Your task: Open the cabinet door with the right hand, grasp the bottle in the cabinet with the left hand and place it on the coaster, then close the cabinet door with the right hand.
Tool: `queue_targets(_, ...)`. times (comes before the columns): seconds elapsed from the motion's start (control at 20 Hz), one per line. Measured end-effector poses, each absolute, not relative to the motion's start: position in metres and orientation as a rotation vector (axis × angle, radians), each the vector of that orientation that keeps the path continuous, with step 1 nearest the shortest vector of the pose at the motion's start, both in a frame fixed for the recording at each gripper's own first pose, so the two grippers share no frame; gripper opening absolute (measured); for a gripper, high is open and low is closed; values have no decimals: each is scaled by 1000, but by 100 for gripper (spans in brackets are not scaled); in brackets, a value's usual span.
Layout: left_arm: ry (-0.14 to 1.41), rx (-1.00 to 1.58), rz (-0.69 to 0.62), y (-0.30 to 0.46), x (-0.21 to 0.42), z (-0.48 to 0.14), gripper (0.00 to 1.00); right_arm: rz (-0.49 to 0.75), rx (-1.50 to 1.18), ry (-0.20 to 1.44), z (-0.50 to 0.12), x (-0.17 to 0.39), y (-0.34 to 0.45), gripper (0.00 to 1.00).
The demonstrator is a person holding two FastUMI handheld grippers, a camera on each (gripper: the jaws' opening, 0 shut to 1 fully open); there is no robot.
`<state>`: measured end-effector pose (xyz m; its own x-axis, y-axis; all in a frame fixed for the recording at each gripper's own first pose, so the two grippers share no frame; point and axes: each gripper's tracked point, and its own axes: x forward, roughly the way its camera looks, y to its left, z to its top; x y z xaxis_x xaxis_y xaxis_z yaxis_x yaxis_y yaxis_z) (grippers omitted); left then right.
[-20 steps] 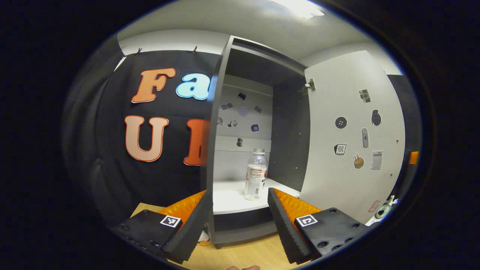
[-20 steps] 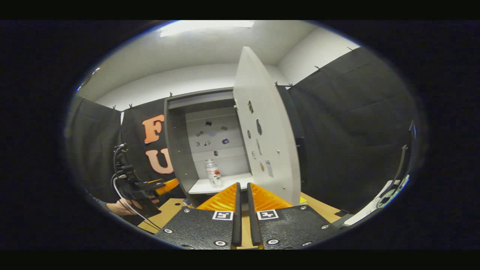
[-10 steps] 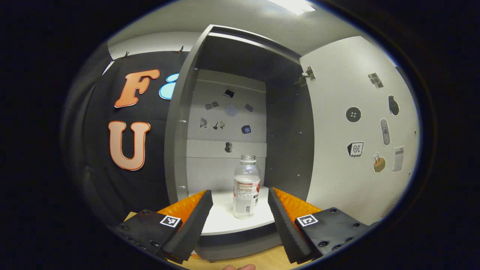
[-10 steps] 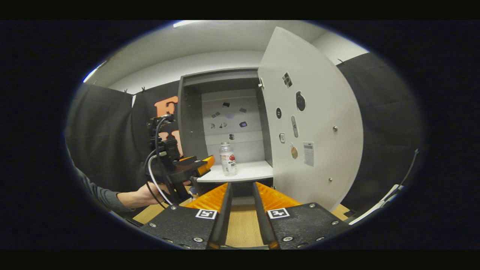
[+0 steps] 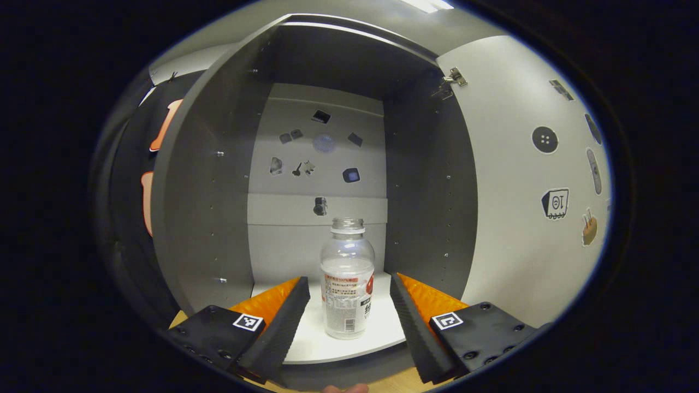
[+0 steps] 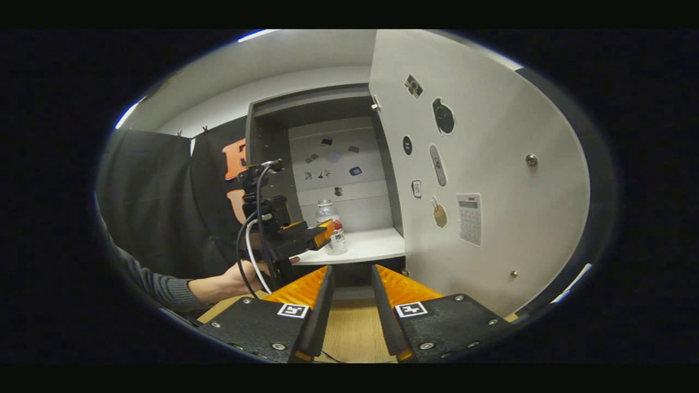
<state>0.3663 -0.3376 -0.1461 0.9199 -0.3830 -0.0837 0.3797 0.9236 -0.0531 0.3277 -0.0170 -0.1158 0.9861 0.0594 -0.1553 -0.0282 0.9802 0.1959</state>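
One step done, door [image 6: 480, 164] standing wide; now reaching for the bottle [image 5: 348, 284] with the left gripper [image 5: 349, 316]. Standing upright on the cabinet [image 5: 207, 191] shelf, between the spread fingers but apart from both, a little beyond the tips. Holding nothing, gaping wide. Needing, likely, a short advance, then closing on the body. Right gripper [image 6: 347, 305] waiting back, partly parted, gripping nothing.
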Motion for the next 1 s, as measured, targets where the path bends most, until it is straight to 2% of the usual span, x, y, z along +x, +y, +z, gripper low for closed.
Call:
queue_targets(0.05, 96, -33, -388, -340, 373, -148, 96, 49, 197, 168, -118, 333, -19, 44)
queue_targets(0.3, 103, -5, -374, -350, 400, -160, 96, 13, 162, 155, -119, 346, -34, 45)
queue_targets(0.55, 105, 1, -363, -356, 406, -164, 96, 29, 159, 147, -112, 348, -32, 47)
queue_targets(0.75, 105, -2, -372, -351, 402, -160, 84, 41, 151, 151, -114, 345, -24, 47)
queue_targets(1.0, 92, -25, -373, -334, 379, -149, 86, 48, 140, 148, -110, 334, -9, 47)
